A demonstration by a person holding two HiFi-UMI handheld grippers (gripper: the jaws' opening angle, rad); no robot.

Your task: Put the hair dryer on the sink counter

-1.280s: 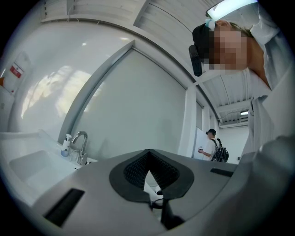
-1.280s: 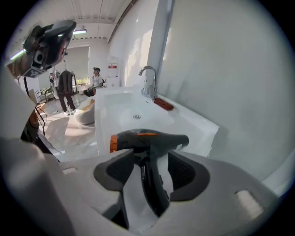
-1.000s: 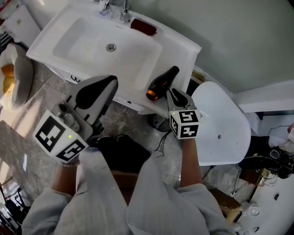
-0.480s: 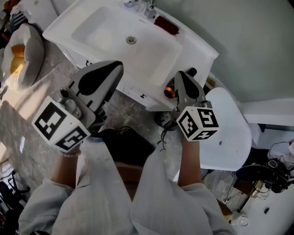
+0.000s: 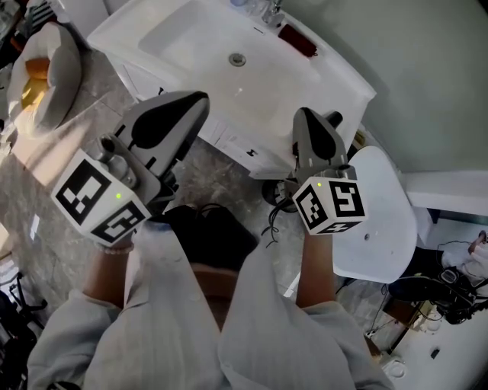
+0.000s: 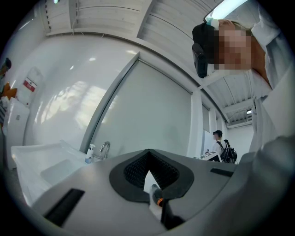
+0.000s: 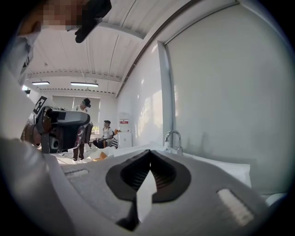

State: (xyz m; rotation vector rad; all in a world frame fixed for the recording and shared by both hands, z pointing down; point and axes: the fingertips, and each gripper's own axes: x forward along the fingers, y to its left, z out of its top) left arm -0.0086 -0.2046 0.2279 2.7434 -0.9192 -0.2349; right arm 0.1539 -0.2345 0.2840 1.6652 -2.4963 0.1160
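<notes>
The black hair dryer (image 5: 334, 119) lies on the right end of the white sink counter (image 5: 347, 80). In the head view my right gripper covers most of it. The left gripper view shows its dark body with an orange ring (image 6: 157, 200) through the slot below the jaws. My right gripper (image 5: 305, 114) hangs above the dryer, shut with nothing between its jaws. My left gripper (image 5: 198, 100) is held level in front of the counter's near edge, also shut and empty. The faucet (image 7: 173, 138) stands ahead of the right gripper.
A red object (image 5: 297, 39) lies by the faucet (image 5: 271, 11) at the back of the basin. A white round seat (image 5: 381, 221) stands to the right, a black object (image 5: 210, 240) and a cable on the floor below. A basket with orange things (image 5: 42, 68) sits at left.
The right gripper has risen and come forward over the dryer, which lay in plain sight on the counter a second ago. The left gripper has drifted toward the sink.
</notes>
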